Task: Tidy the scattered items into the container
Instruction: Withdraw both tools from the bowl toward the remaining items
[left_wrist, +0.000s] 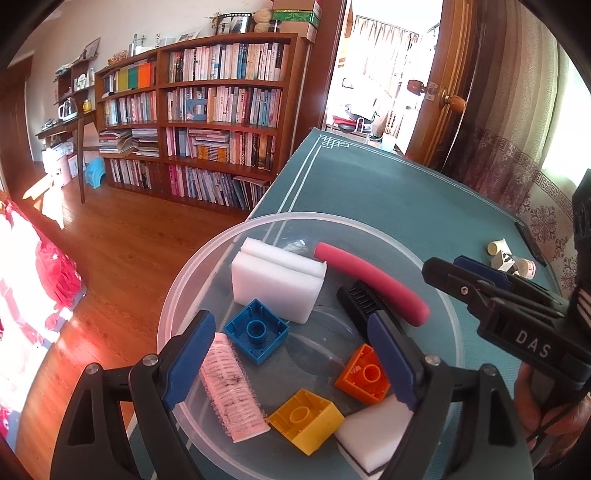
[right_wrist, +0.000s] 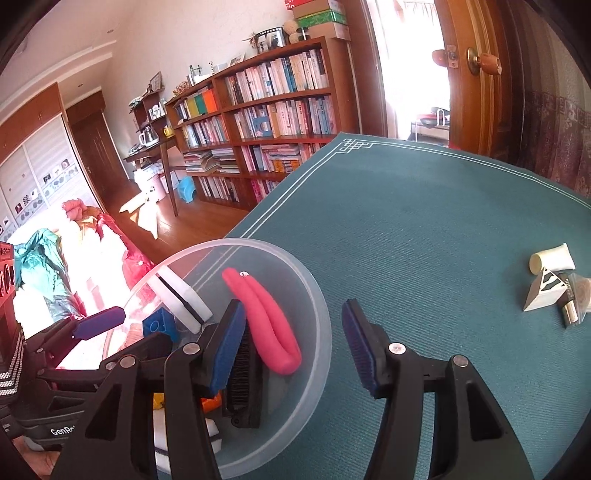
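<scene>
A clear plastic bowl (left_wrist: 332, 216) (right_wrist: 320, 302) sits at the left edge of the teal mat (right_wrist: 443, 221). It holds a white sponge (left_wrist: 277, 284), a pink foam tube (left_wrist: 373, 282) (right_wrist: 266, 321), a black brush (left_wrist: 360, 301) (right_wrist: 243, 380), blue (left_wrist: 256, 330), orange (left_wrist: 364, 373) and yellow (left_wrist: 304, 419) bricks, a pink hair roller (left_wrist: 232, 387) and a second sponge (left_wrist: 373, 439). My left gripper (left_wrist: 290, 325) hangs open over the bowl, empty. My right gripper (right_wrist: 293, 332) (left_wrist: 448, 269) is open astride the bowl's right rim. A white cap (right_wrist: 552, 257) (left_wrist: 496, 246), a triangular packet (right_wrist: 543, 295) and a wrapped metal piece (right_wrist: 572, 301) lie on the mat at the right.
The mat's left edge drops to a wooden floor (left_wrist: 122, 251). A full bookshelf (left_wrist: 207, 122) stands beyond, with an open wooden door (left_wrist: 454, 92) behind the table. A patterned curtain (left_wrist: 524, 177) borders the table's right side. A hand (left_wrist: 543, 406) holds the right gripper.
</scene>
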